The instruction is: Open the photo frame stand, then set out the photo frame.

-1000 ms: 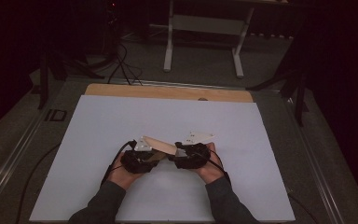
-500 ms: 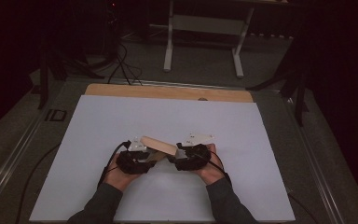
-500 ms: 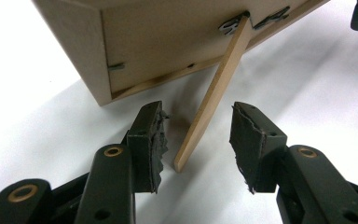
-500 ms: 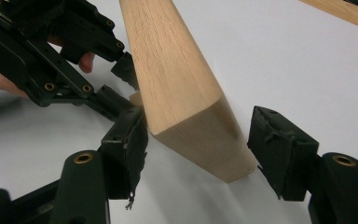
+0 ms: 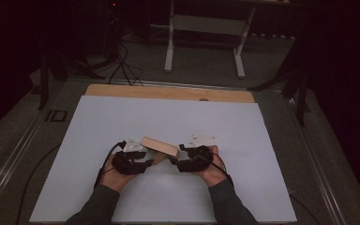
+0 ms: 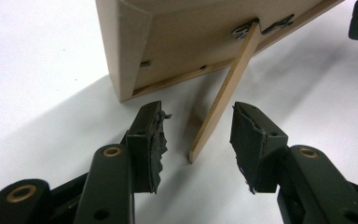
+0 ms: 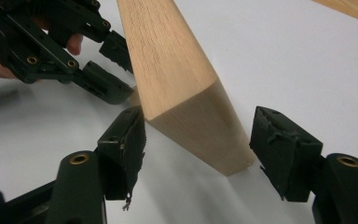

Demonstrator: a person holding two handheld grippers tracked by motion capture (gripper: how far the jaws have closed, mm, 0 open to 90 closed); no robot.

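- I am watching a pale wooden picture frame [image 5: 159, 146] standing tilted on the white table top [image 5: 122, 117], near the middle of its near half, between my two hands.
- From behind, in the left gripper view, the frame [image 6: 182, 42] is leaning on a thin wooden prop strip [image 6: 223, 98] whose lower end is touching the table.
- My left gripper [image 5: 146, 159] is sitting just beside the frame's left end, with the hand behind it resting low on the table.
- Its jaws are standing apart in the left gripper view, on either side of the prop strip's foot; neither pad [image 6: 151, 140] is touching the strip, so it is gripping nothing.
- My right gripper [image 5: 174, 159] is facing the frame's right end.
- In the right gripper view its jaws have just been opening, and the frame's lower corner [image 7: 200, 130] is lying between them.
- The left-hand pad [image 7: 128, 140] is sitting right at the wood's edge and the right-hand pad is clear of it, so I am reading the grip as let go.
- The left gripper [image 7: 112, 70] is also showing beyond the frame in that view.
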